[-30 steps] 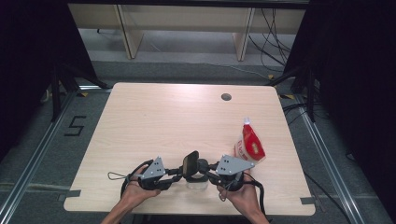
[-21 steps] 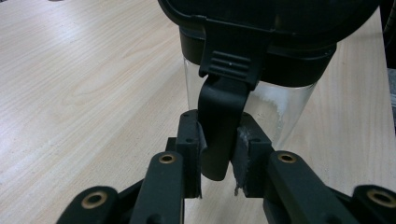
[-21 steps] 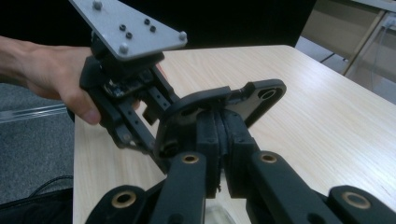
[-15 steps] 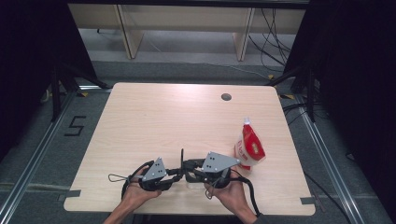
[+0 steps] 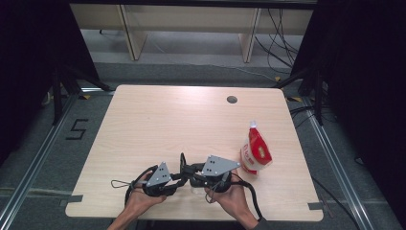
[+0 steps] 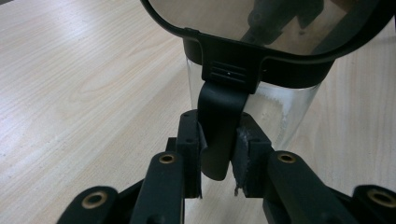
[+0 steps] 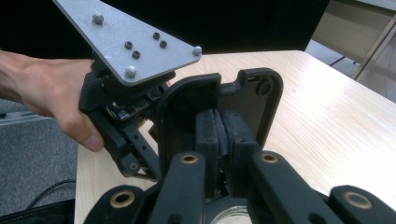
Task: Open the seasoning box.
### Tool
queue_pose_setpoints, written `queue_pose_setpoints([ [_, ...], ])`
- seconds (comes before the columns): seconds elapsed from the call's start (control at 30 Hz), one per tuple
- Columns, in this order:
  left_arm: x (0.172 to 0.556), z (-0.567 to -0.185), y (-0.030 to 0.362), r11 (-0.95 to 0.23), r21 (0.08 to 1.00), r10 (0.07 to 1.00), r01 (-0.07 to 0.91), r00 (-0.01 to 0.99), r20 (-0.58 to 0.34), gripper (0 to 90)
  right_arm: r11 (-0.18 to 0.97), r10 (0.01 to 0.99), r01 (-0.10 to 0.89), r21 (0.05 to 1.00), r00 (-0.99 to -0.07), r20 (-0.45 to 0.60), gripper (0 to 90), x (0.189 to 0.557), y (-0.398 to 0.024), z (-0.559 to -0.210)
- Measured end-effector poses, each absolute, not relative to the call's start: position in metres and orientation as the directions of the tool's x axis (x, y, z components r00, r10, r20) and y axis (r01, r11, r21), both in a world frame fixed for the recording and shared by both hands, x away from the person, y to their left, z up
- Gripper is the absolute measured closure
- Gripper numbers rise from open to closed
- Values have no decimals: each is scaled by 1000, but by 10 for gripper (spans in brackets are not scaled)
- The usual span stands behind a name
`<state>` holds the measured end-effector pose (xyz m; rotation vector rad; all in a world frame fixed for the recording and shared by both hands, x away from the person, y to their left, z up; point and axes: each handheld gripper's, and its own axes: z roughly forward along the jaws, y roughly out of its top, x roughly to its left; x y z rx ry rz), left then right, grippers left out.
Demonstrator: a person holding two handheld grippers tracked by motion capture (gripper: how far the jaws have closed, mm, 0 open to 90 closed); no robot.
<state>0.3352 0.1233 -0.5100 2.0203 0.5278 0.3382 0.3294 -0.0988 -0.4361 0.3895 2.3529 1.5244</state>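
Lower centre of the high view: left gripper (image 6: 217, 161) is clenching its fingers on the clear glass jar's (image 6: 261, 109) black hinged lid (image 7: 219, 100) tab; right gripper (image 7: 223, 140) is pinching the raised lid, on the pale wooden surface (image 5: 172, 120)

One bench (image 5: 158, 120) stood in view. On it were one clear container (image 6: 280, 109) with one black hinged lid (image 5: 182, 162), and one red and white pouch (image 5: 255, 152). Two hand-held grippers, one left gripper (image 5: 178, 177) and one right gripper (image 5: 191, 175), met at the container.
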Motion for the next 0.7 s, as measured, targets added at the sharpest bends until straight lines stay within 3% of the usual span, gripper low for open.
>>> queue_pose_setpoints([
  [0.27,335,-510,127,-444,859,511,257,860,7,542,376,419,80,923,-903,-92,780,329,-111,-438],
  [0.57,323,-505,139,-432,849,519,305,854,-43,338,351,496,127,928,-866,-69,563,313,-149,-444],
  [0.7,316,-503,144,-422,848,531,321,845,-55,309,350,510,145,925,-858,-59,537,305,-163,-450],
])
